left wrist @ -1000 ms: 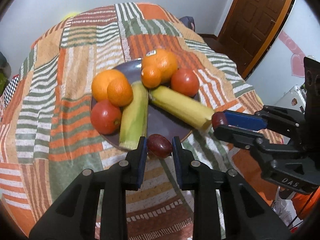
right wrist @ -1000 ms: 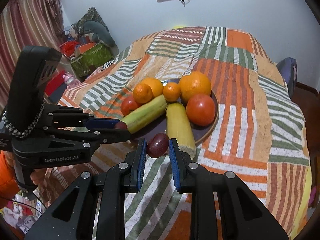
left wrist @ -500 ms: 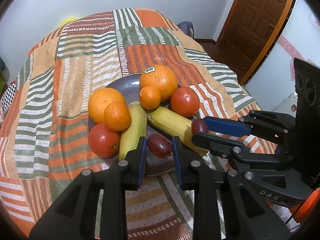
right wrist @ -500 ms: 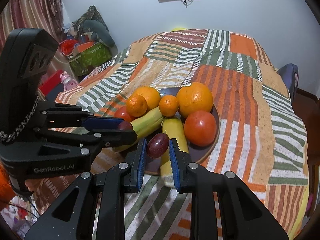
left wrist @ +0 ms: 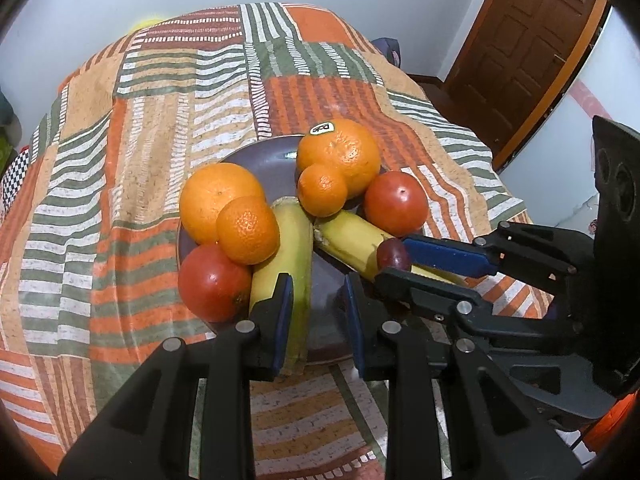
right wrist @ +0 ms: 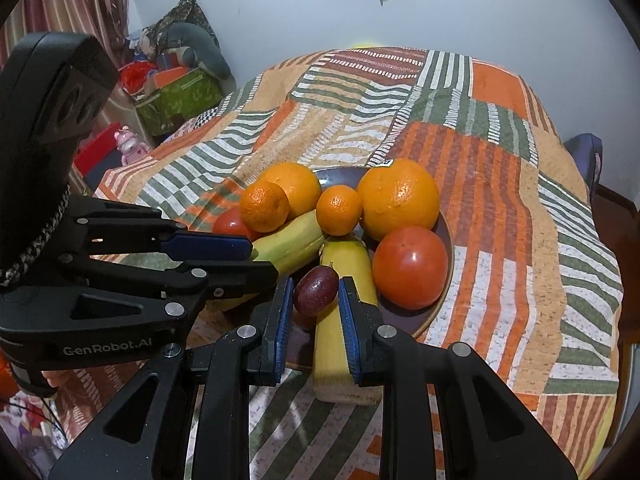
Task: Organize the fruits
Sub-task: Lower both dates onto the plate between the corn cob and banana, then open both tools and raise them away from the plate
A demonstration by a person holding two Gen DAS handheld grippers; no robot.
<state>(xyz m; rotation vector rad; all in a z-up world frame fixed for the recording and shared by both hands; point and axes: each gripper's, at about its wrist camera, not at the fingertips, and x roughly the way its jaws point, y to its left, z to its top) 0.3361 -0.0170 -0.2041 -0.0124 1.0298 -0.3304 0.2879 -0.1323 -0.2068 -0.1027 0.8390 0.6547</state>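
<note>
A dark plate on the patchwork cloth holds two bananas, oranges, smaller mandarins and two red fruits. My right gripper is shut on a dark red grape, which hangs over the near end of one banana. The left wrist view shows that grape at the right gripper's tips. My left gripper hovers over the plate's near rim beside the greener banana. Its jaws stand a narrow gap apart with nothing between them.
The striped cloth covers the whole table around the plate. A brown door stands at the right. Boxes, toys and a curtain crowd the floor to the left. The two grippers sit close together, tips nearly touching.
Both grippers moved forward over the plate. The grape that sat between my left fingers is no longer there, and I cannot see where it went. The right grape stays held.
</note>
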